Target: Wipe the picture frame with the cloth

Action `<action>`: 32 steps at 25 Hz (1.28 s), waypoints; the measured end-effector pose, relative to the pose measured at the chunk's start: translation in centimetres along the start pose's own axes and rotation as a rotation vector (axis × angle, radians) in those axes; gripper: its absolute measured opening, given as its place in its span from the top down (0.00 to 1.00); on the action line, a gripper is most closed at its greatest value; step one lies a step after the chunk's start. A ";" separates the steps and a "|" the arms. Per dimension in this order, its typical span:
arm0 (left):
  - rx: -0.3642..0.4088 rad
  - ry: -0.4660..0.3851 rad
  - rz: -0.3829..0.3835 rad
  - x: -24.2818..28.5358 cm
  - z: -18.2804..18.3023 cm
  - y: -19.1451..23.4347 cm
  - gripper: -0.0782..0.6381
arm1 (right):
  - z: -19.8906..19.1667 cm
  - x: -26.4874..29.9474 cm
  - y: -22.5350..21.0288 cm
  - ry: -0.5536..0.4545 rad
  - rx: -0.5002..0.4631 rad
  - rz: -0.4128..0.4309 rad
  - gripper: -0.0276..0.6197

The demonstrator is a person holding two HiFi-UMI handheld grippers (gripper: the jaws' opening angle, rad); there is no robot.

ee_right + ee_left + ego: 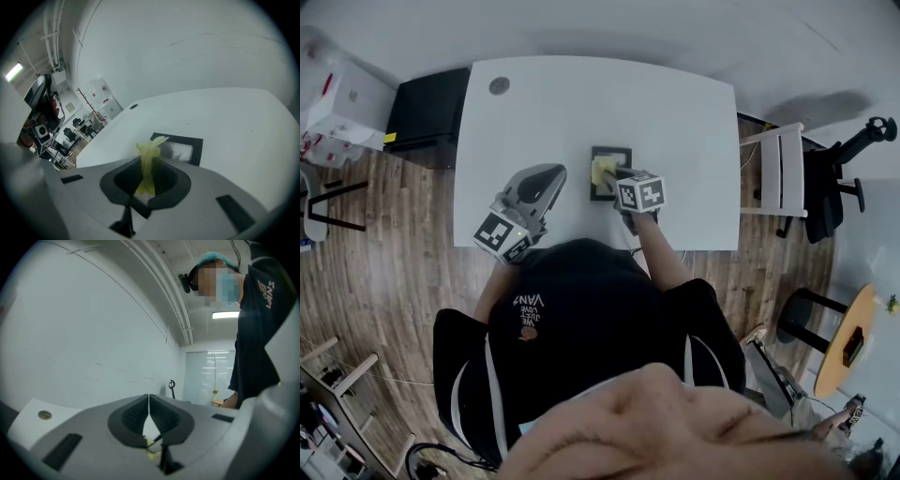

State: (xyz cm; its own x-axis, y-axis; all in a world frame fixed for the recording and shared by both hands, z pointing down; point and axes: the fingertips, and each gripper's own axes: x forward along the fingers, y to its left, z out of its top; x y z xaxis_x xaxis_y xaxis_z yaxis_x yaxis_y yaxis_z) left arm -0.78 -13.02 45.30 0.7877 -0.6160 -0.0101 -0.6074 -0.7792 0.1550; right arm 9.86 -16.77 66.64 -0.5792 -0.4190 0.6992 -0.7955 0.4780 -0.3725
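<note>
A black picture frame (610,172) lies flat near the front middle of the white table (675,112). My right gripper (619,178) is shut on a yellow cloth (603,171), which hangs over the frame's front part. In the right gripper view the cloth (148,161) stands pinched between the jaws, with the frame (185,146) just beyond them. My left gripper (546,178) hovers left of the frame, at the table's front edge, jaws shut with nothing held. In the left gripper view its jaws (149,416) meet along one line and point up at a white wall.
A small round cap (499,85) sits in the table's far left corner. A black cabinet (427,112) stands left of the table, a white chair (783,173) and a black chair (834,178) to its right. The person's torso fills the front.
</note>
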 end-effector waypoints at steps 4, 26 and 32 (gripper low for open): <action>0.002 0.000 -0.005 0.1 0.1 -0.1 0.87 | -0.5 -0.9 -1.4 0.002 0.003 -0.031 0.89; -0.007 0.005 -0.035 0.6 -0.4 -1.4 0.87 | -2.3 -6.0 -7.3 -0.015 0.047 -0.176 0.89; -0.009 0.004 -0.030 0.1 -0.2 -1.2 0.87 | -0.7 -6.5 -5.1 -0.087 0.062 -0.114 0.89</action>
State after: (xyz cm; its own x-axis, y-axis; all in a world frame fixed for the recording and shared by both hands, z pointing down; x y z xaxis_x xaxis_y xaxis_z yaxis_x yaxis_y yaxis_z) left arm -0.01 -12.15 45.31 0.8059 -0.5920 -0.0111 -0.5826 -0.7962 0.1630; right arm 17.80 -15.91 64.42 -0.4954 -0.5346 0.6846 -0.8650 0.3762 -0.3321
